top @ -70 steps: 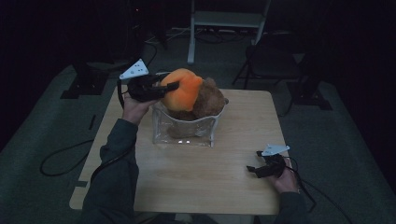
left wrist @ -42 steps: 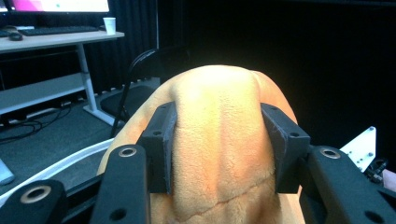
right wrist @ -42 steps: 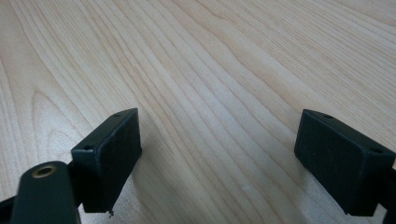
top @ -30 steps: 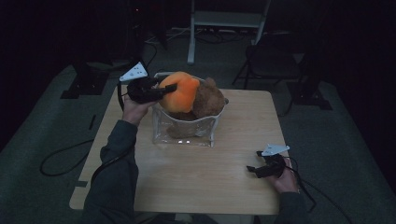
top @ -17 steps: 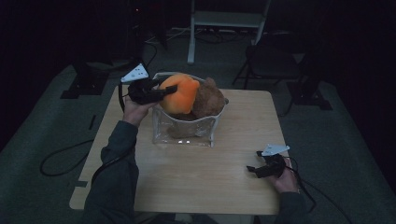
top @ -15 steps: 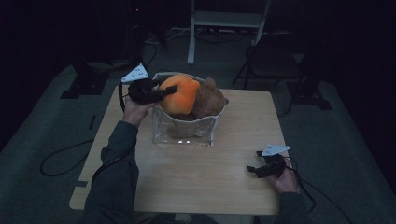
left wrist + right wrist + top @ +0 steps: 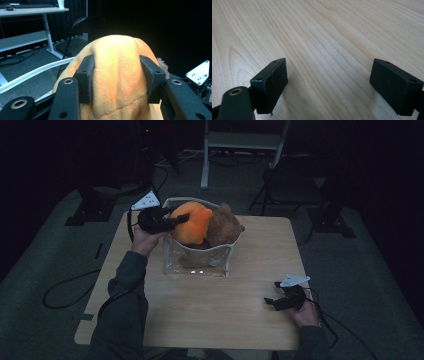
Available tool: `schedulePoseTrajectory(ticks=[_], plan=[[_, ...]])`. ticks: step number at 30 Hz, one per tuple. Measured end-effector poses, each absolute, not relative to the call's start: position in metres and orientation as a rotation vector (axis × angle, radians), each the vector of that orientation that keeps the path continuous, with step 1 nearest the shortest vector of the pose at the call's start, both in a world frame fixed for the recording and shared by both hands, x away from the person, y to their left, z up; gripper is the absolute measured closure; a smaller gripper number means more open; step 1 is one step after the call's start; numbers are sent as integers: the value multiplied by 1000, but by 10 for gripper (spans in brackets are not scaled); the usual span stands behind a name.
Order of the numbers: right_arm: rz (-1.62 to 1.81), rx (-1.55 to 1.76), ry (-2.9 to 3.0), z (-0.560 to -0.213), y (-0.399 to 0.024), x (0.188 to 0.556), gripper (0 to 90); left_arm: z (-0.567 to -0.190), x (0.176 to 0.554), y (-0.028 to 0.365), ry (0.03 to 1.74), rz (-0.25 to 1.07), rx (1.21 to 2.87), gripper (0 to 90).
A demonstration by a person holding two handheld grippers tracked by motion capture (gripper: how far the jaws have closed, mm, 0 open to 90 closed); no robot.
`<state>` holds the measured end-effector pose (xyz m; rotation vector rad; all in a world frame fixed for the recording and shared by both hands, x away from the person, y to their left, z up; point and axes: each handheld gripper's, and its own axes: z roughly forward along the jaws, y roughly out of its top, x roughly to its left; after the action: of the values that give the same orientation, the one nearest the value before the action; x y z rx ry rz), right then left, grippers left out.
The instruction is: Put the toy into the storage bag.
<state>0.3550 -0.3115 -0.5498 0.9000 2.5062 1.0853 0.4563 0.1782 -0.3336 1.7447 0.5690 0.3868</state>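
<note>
Orange plush (image 7: 192,222) sank lower, left gripper (image 7: 172,222) fingers clamping it, hiding bag (image 7: 200,262) interior.

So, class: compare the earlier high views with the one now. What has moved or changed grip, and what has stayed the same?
Little has changed. The left gripper stays shut on the orange plush toy and has barely shifted over the clear bag. The brown teddy bear, the right gripper with open jaws and the table stayed put.

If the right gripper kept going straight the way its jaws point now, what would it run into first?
Most likely the bare wooden table: the right gripper, jaws open with nothing between them, looks down along the wood. In the high view the clear bag lies farther off; depth is uncertain.
</note>
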Motion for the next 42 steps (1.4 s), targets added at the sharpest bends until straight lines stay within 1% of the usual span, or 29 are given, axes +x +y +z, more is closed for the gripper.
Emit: schedulePoseTrajectory(ticks=[22,42], plan=[[1085,900,2506,-550,-312,355,140,-342,457,176,575,375,1761,519],[1085,901,2506,-550,-311,355,140,-346,449,175,559,419,1832,517]])
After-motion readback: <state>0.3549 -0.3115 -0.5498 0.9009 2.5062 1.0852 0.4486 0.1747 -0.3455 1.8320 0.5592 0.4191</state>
